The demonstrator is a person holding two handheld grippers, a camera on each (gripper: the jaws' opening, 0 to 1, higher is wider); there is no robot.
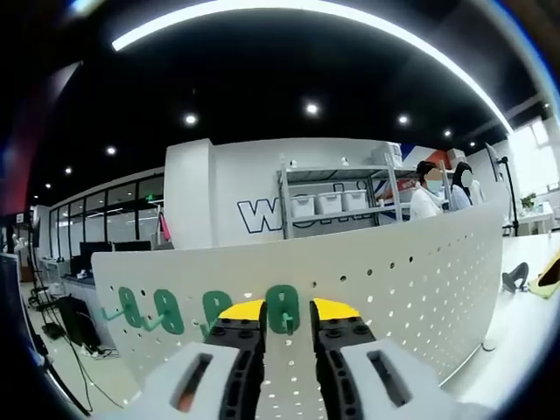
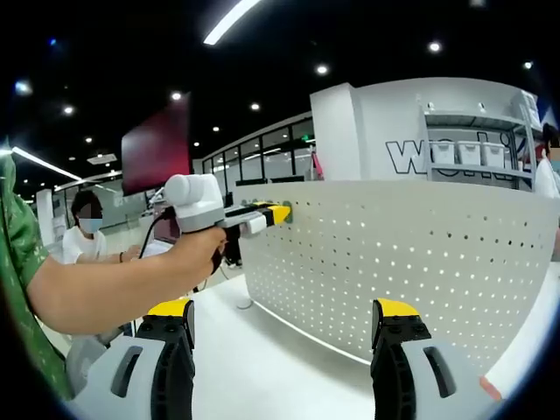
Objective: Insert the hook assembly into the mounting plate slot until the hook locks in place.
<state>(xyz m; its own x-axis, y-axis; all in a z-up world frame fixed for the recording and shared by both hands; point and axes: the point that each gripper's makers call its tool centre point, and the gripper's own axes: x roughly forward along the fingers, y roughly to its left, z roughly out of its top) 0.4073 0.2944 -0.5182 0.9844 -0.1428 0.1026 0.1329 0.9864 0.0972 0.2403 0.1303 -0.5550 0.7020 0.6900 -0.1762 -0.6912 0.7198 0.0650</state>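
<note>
Gripping a green hook point(image 1: 282, 308) against pegboard point(image 1: 394, 271).

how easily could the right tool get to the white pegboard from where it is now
Probably yes: the right tool is open and empty, and only bare white tabletop lies between it and the pegboard. The left tool works off to one side.

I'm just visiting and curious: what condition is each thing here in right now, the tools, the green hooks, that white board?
Left gripper: fingers closed on the green hook, up against the board.
Held green hook: upright between the fingers, at the board face.
Other green hooks: three, already hung on the board.
White pegboard: standing upright.
Right gripper: fingers wide open, holding nothing.
</note>
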